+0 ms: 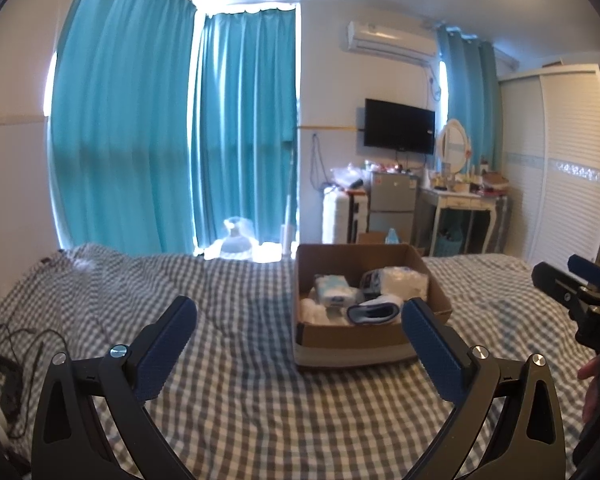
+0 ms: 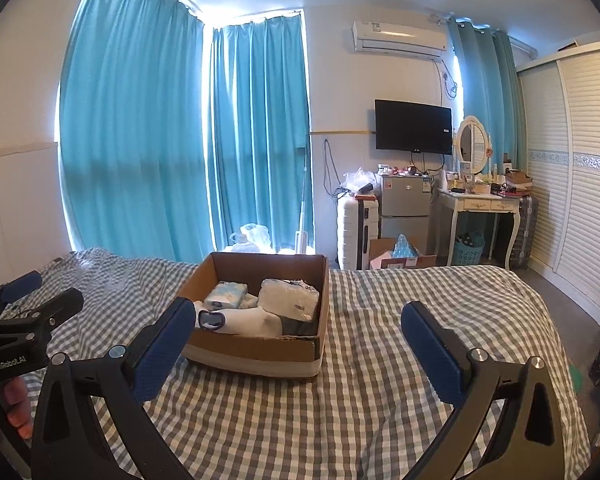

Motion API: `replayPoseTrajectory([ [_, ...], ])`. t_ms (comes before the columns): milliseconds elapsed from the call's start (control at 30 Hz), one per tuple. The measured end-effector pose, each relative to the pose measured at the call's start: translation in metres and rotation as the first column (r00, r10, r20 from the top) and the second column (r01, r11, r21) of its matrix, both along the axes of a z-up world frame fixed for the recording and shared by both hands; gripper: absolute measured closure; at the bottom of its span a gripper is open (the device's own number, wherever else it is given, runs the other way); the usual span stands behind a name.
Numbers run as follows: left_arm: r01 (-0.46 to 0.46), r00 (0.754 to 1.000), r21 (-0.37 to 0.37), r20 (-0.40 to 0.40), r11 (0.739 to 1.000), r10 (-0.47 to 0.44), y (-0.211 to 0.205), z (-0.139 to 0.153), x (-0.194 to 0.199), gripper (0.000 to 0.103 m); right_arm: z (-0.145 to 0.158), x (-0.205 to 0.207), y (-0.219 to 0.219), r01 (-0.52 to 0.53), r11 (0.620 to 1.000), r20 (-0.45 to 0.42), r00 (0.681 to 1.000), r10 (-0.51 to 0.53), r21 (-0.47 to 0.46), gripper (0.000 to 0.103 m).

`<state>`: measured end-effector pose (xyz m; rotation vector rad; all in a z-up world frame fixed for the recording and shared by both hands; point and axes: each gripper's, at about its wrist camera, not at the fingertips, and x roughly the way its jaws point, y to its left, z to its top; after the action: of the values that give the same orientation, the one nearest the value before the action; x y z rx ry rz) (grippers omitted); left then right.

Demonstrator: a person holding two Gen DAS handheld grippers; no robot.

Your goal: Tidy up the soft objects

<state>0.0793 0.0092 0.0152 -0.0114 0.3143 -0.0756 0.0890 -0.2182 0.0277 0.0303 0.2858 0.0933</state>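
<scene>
A cardboard box [image 1: 356,344] sits on the checked bedspread [image 1: 240,400]. It holds a white sock with a dark cuff [image 1: 374,312], tissue packs [image 1: 334,294] and a clear bag of white items [image 1: 404,282]. My left gripper [image 1: 300,320] is open and empty, held above the bed just short of the box. In the right wrist view the box [image 2: 256,354] lies ahead to the left, with the sock [image 2: 244,320] and packs [image 2: 290,300] inside. My right gripper [image 2: 300,320] is open and empty. Each gripper shows at the other view's edge [image 1: 580,292] [image 2: 24,312].
Black cables [image 1: 16,356] lie on the bed at the left. Beyond the bed are teal curtains [image 2: 160,140], a white suitcase [image 2: 358,232], a small fridge [image 2: 406,208], a dressing table [image 2: 482,204] and a white wardrobe [image 2: 580,200]. An open carton [image 2: 400,256] stands on the floor.
</scene>
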Motion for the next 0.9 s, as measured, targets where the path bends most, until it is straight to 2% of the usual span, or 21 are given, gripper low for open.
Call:
replayPoseTrajectory([
  [900, 0.024, 0.999, -0.002, -0.021, 1.000, -0.024, -0.0047, 0.0059, 0.0025, 0.000, -0.0043, 0.0017, 0.0087, -0.018, 1.000, -0.015, 1.000, 0.018, -0.003, 0.000],
])
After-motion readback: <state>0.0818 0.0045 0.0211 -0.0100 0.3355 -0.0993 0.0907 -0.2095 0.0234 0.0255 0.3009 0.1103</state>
